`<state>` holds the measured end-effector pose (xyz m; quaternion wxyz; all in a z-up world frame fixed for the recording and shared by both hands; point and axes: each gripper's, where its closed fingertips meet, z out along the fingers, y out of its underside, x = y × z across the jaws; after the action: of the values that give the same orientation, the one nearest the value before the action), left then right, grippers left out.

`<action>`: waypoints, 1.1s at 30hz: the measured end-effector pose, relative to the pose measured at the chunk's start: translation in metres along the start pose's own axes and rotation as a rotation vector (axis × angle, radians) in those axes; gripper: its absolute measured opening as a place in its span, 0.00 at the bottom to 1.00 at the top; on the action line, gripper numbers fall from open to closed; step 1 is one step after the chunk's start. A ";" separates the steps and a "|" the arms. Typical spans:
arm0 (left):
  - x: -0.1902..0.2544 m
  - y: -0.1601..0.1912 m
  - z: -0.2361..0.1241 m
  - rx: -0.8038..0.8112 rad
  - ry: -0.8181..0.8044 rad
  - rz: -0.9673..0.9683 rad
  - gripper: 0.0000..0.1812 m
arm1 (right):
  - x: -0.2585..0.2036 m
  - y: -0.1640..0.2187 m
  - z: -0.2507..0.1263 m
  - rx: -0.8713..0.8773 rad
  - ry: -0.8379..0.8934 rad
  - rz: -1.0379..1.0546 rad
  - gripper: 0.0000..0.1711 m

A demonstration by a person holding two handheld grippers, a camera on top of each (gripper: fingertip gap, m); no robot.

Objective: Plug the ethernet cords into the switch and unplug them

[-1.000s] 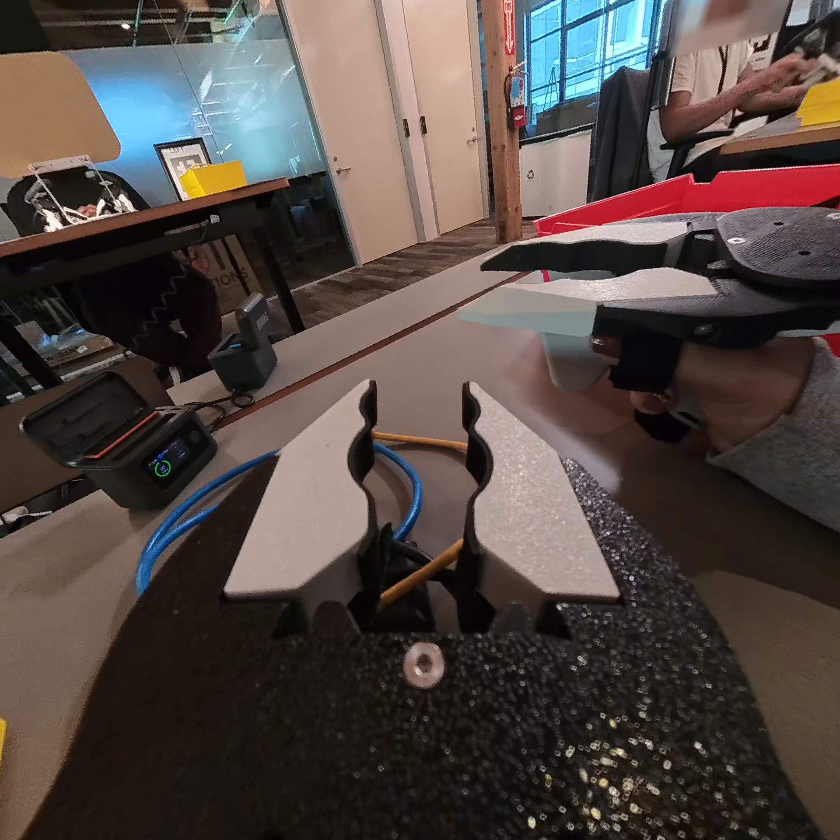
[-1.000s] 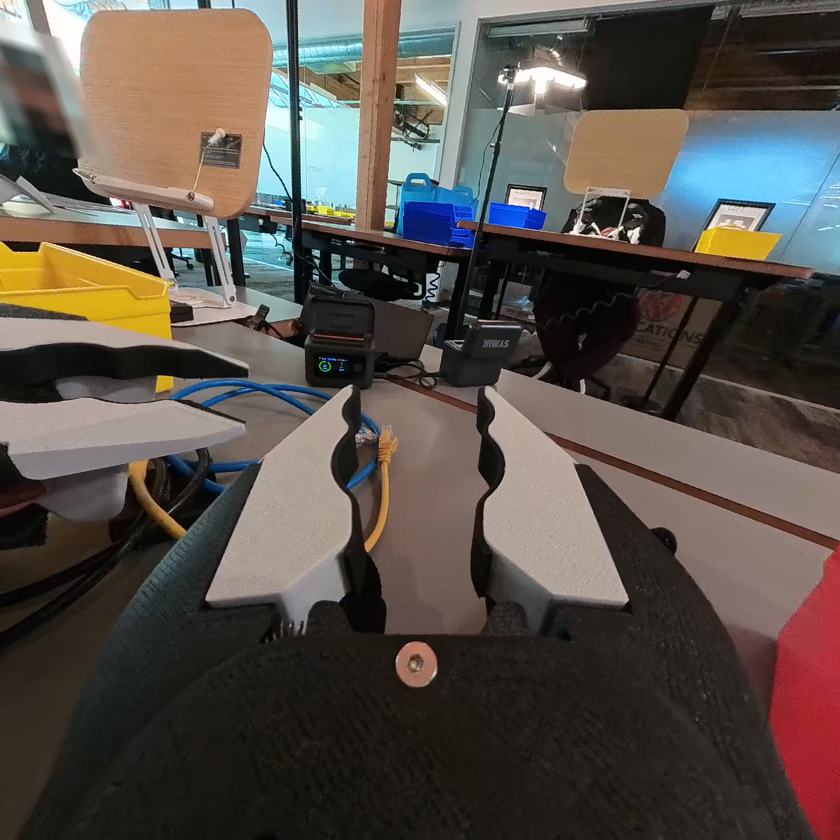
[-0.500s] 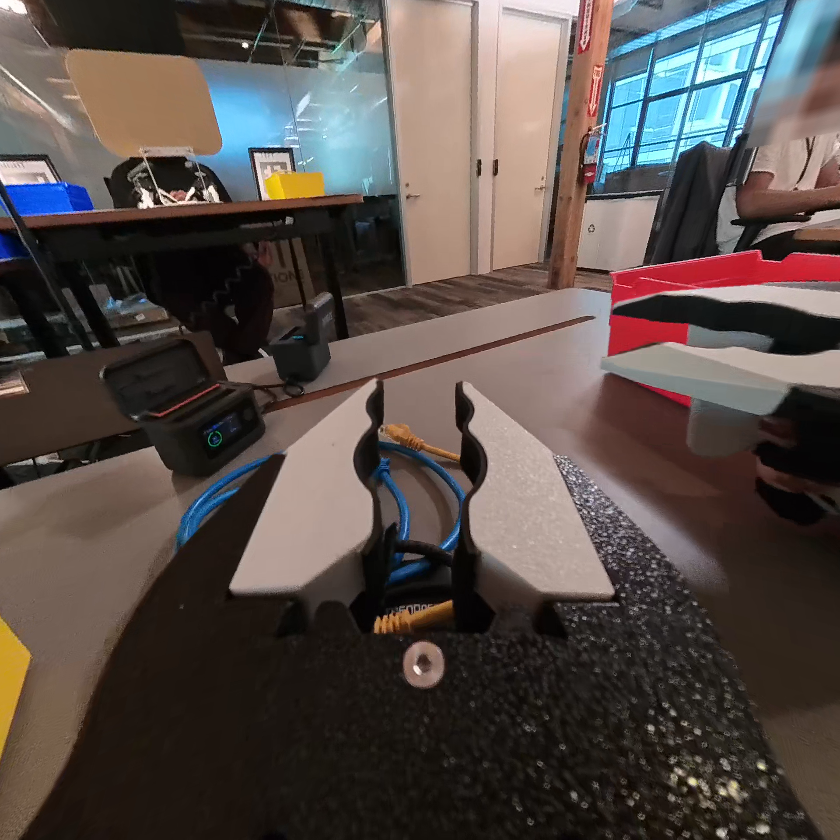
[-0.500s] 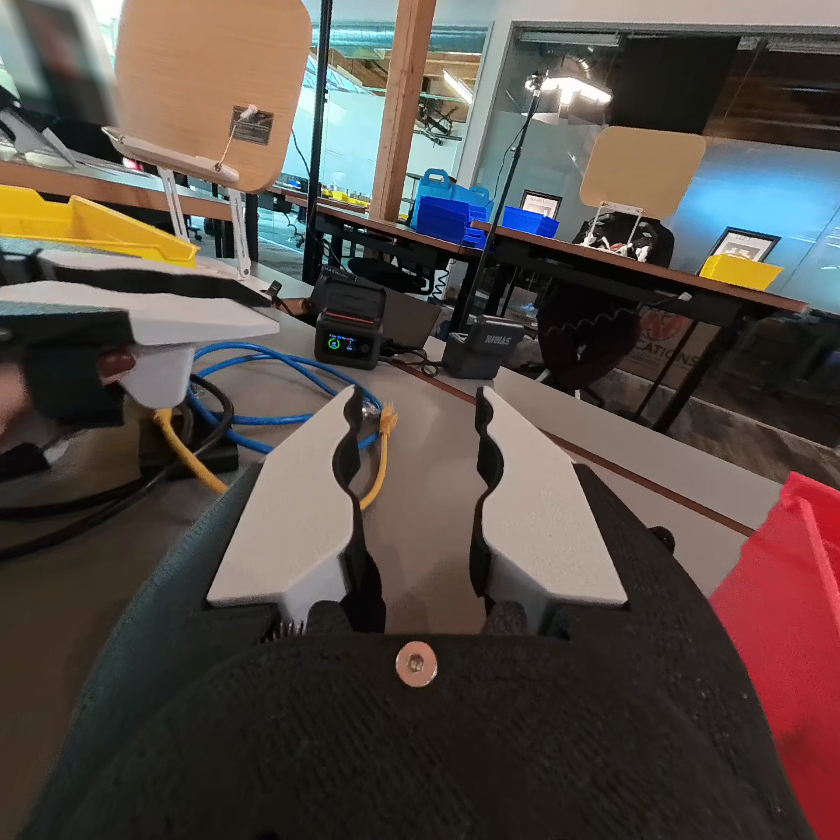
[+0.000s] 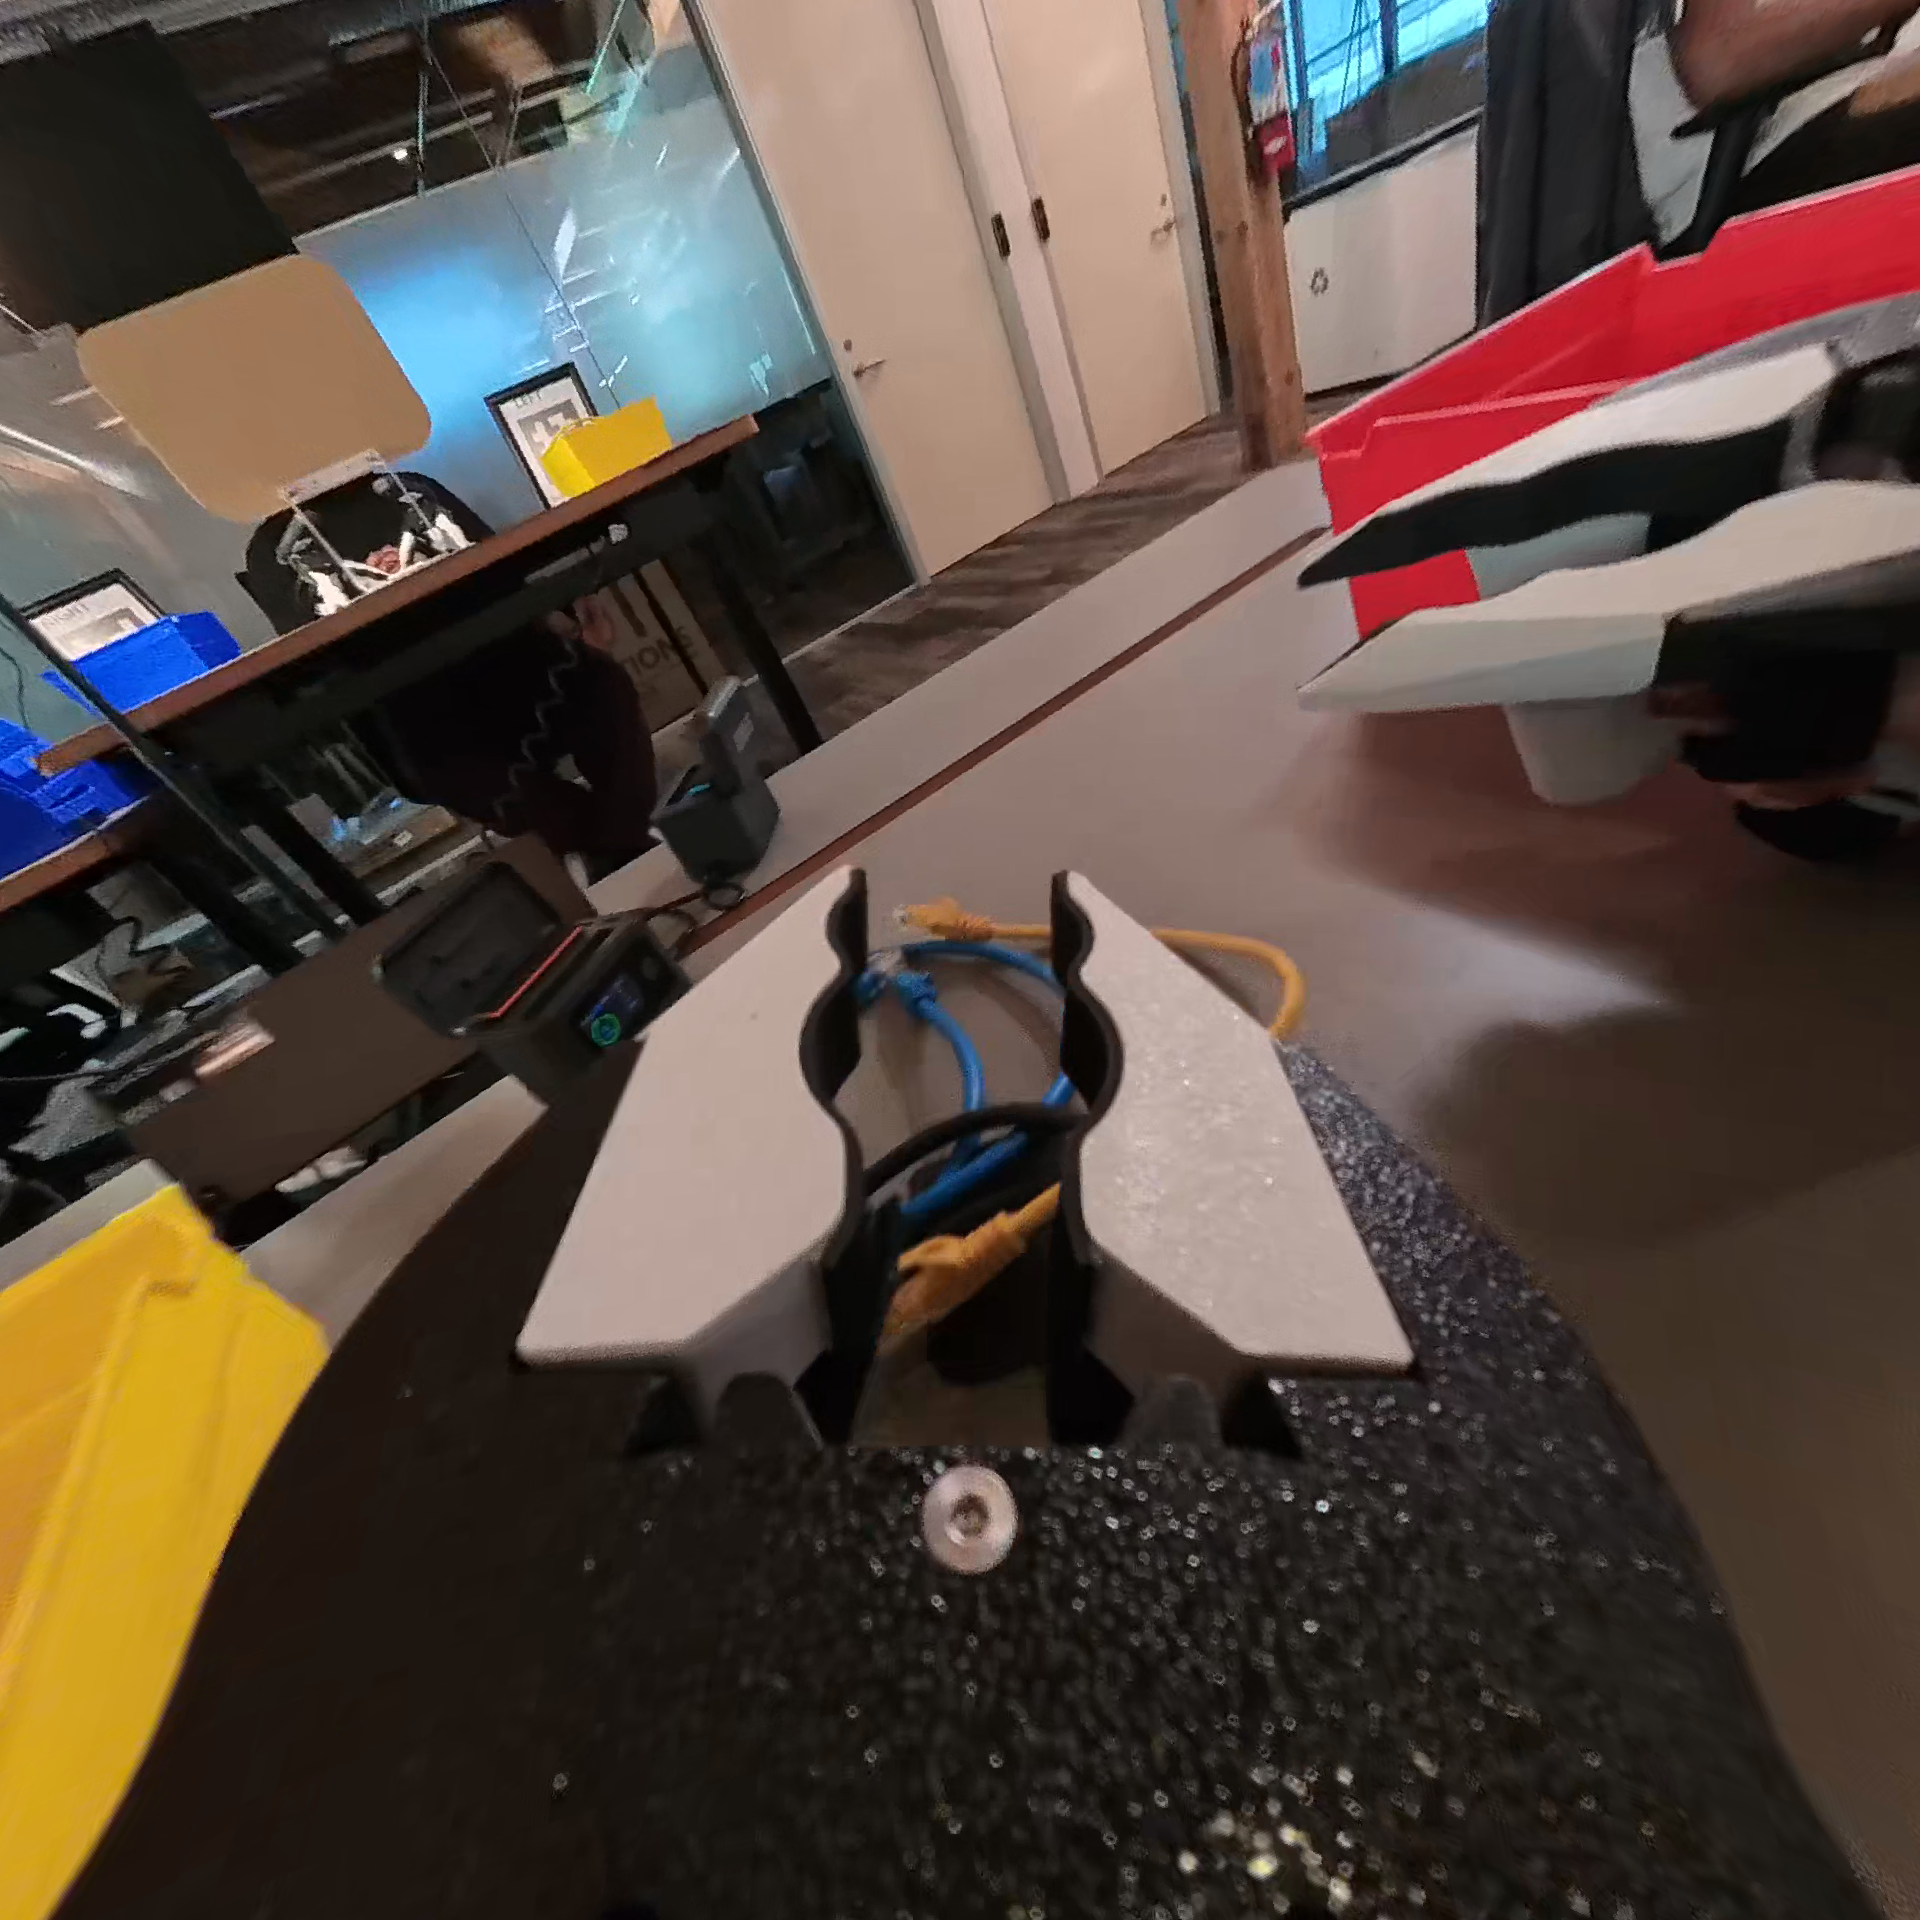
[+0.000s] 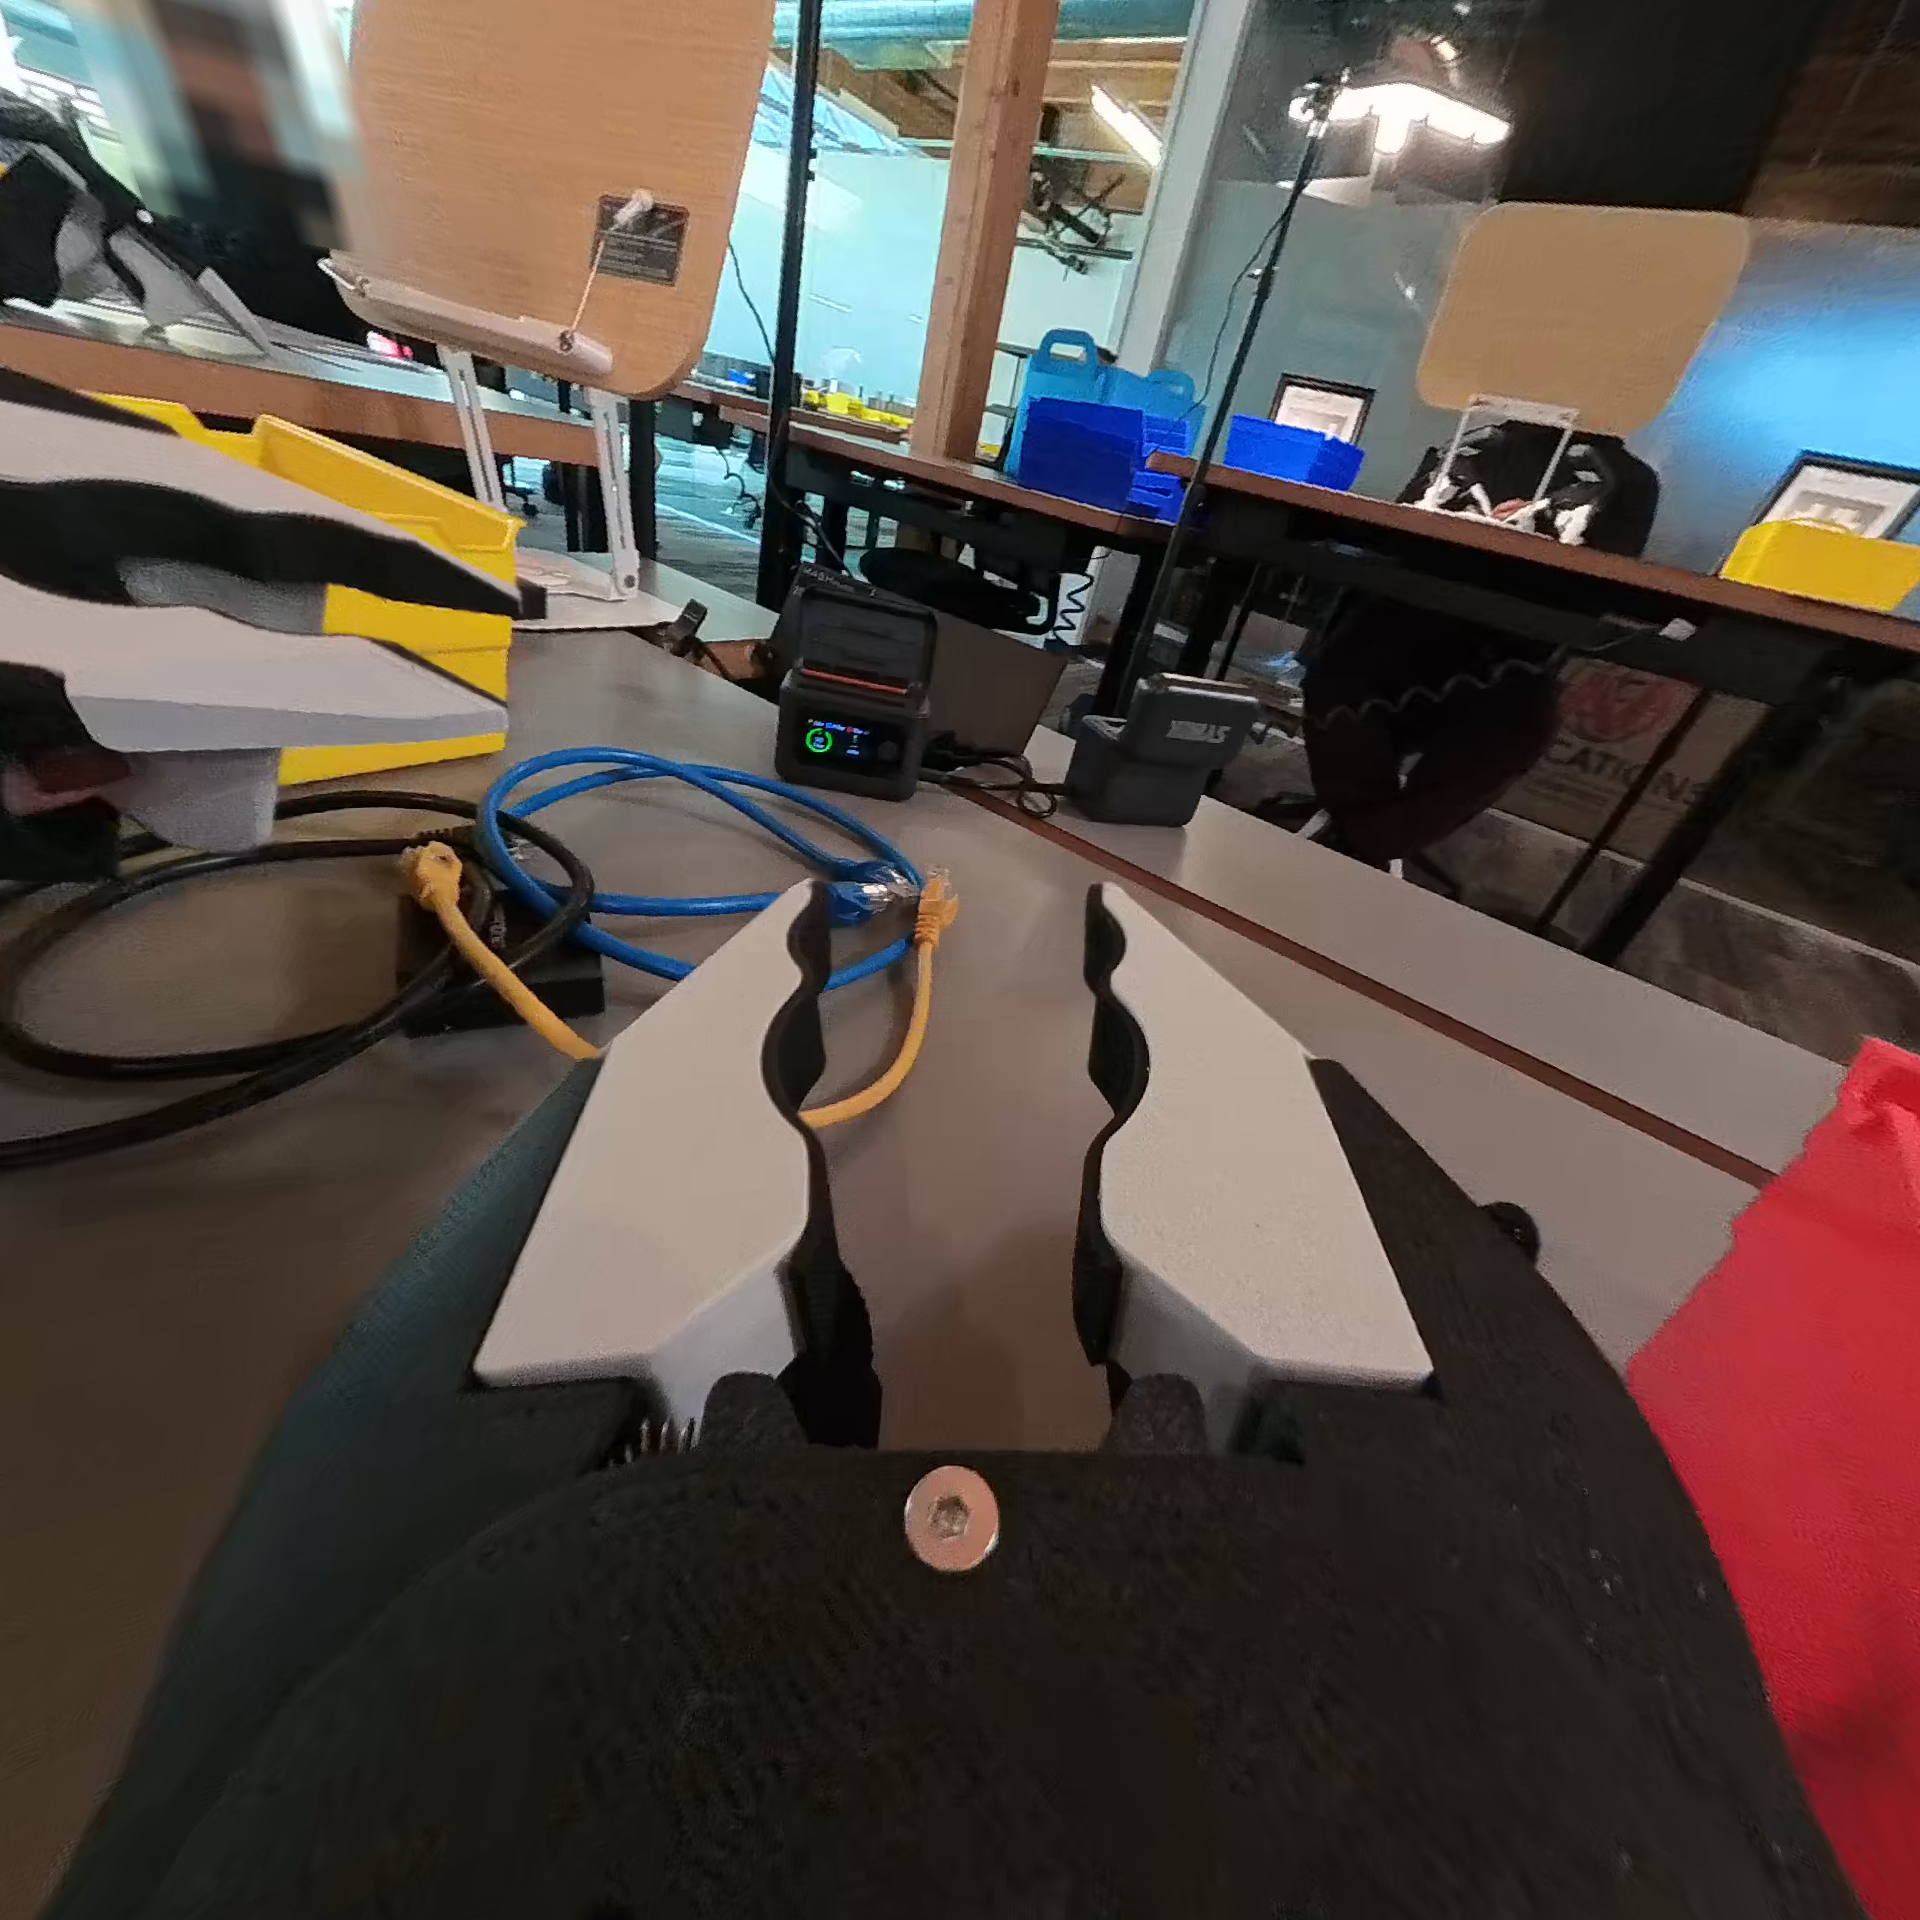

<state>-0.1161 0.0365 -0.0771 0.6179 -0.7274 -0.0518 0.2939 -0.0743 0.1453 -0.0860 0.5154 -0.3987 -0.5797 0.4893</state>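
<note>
Hovering apart over the grey table point(image 6: 1299, 935), left gripper point(image 5: 956, 914) and right gripper point(image 6: 951, 904) gape empty; blue ethernet cord point(image 6: 665, 790) and yellow ethernet cord point(image 6: 914, 1029) lie loose near the black switch point(image 6: 520, 987).

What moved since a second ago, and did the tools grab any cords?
Both tools pulled back and apart. The left tool now sits behind the black switch, over the yellow cord's plugged end. The right tool drew away toward the red bin. Nothing was grabbed or let go: both stayed open and empty. The yellow cord and blue cord lie as before.
</note>
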 end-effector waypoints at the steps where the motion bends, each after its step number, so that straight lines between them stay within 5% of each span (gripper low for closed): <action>1: -0.004 0.004 -0.004 -0.006 -0.012 0.022 0.18 | -0.003 0.001 0.000 -0.006 -0.013 0.000 0.28; 8: 0.001 0.033 -0.007 -0.085 0.097 -0.034 0.26 | -0.019 0.007 0.002 -0.050 -0.071 -0.069 0.28; 20: 0.033 0.054 0.001 -0.202 0.177 0.195 0.27 | -0.038 0.013 0.007 -0.089 -0.138 -0.180 0.28; 33: 0.030 0.053 0.005 -0.194 0.159 0.213 0.15 | -0.047 0.016 0.010 -0.105 -0.134 -0.292 0.27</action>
<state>-0.1092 0.0418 -0.1380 0.5122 -0.8061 0.0468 0.2928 -0.0775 0.1016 -0.1109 0.5196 -0.3030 -0.6894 0.4036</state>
